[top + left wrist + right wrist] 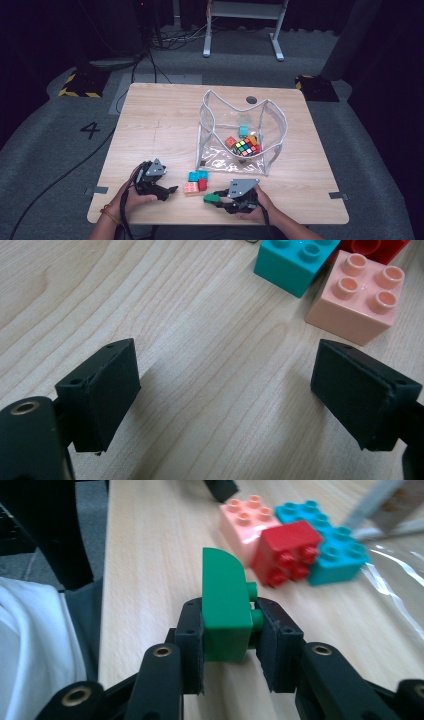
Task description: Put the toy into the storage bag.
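While the person's forearms come in over the near edge of the wooden table (150,115), the left gripper (167,191) rests low on the boards in the left hand (131,199), aimed toward the small cluster of bricks. Its jaws stand wide apart with nothing between them — bare wood lies in the gap, and the pink brick (357,297) and teal brick (295,262) sit just beyond the tips. A red brick (202,184) lies against those two. To the right, the right hand (255,205) holds the right gripper (214,198) nearly level, pointing left along the table's near edge. Its jaws are clenched on a green brick (225,605) — the pads press its two flat sides. The brick sticks forward out of the jaws, long axis along the gripper, its rounded end leading and studs facing sideways. Farther back stands a clear pouch (272,117) holding a puzzle cube (246,147) and more bricks.
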### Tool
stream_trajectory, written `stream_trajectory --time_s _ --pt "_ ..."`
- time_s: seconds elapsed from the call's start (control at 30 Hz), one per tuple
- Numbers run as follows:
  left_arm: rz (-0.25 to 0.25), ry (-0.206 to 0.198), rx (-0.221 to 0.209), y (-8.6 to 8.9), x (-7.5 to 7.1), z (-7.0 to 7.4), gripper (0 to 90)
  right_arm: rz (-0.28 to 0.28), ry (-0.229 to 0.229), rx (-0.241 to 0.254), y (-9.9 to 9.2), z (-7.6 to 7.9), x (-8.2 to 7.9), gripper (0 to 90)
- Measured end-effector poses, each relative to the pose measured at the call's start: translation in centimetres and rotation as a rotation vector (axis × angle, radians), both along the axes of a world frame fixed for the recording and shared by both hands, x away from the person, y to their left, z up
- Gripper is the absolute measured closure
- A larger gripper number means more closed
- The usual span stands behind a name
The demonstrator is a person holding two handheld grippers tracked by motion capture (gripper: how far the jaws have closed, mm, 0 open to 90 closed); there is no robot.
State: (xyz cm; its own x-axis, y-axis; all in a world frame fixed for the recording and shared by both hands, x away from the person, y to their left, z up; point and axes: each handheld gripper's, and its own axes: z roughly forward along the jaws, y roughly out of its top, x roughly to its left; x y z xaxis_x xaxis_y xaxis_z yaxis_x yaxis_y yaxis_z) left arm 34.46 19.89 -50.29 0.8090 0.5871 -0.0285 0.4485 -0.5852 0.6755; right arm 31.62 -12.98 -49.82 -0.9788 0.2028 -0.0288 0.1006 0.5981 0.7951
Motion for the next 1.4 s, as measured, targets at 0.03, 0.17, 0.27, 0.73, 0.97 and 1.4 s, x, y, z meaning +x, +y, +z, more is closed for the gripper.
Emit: stream_trajectory --time_s 0.03,0.17,0.27,0.73,0.97,1.4 --pt "0.0 -0.001 0.0 0.0 0.0 0.0 12.4 -0.004 0.001 0.005 -0.3 0.1 0.1 66.9" --pt "-0.001 -0.001 0.0 0.0 0.0 0.0 12.4 -0.041 -0.015 0.012 -2.2 0.7 0.3 67.0" --pt "-0.001 0.001 -0.001 0.0 0.0 0.0 12.4 -0.077 -0.011 0.003 -3.7 0.8 0.4 67.0" --pt "-0.001 0.0 0.0 0.0 0.0 0.0 12.4 -0.249 -0.052 0.025 -12.1 2.3 1.3 67.0" --pt "-0.001 0.0 0.0 0.0 0.0 0.0 12.4 -0.32 -0.044 0.049 -16.0 3.4 1.4 67.1" --pt "-0.001 0.0 0.0 0.0 0.0 0.0 12.4 -0.543 -0.121 0.086 -21.7 5.5 3.9 67.1"
